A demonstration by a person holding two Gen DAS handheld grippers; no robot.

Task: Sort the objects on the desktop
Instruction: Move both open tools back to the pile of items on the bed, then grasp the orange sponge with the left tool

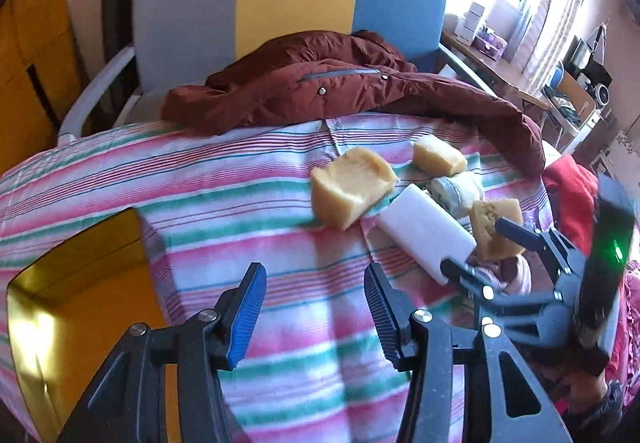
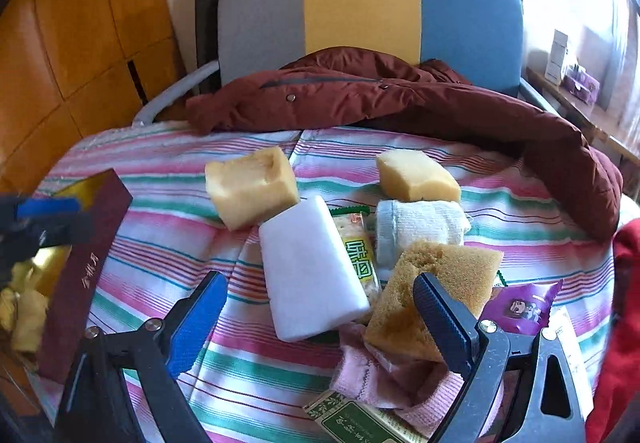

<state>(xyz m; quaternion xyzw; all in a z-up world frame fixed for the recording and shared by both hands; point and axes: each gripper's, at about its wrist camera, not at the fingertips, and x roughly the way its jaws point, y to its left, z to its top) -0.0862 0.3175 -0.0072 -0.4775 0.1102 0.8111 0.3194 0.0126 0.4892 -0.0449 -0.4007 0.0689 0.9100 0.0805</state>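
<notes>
On the striped cloth lie a white block, three yellow sponges, a rolled white sock, a pink sock and snack packets. My right gripper is open, its fingers either side of the white block and the near brown sponge. It also shows in the left wrist view, beside the white block. My left gripper is open and empty over bare cloth, next to a box with a gold inside.
The dark red box at the left holds some yellow pieces. A maroon jacket lies across the back, before a grey, yellow and blue chair. A red cloth is at the right. A purple packet and green packet lie near.
</notes>
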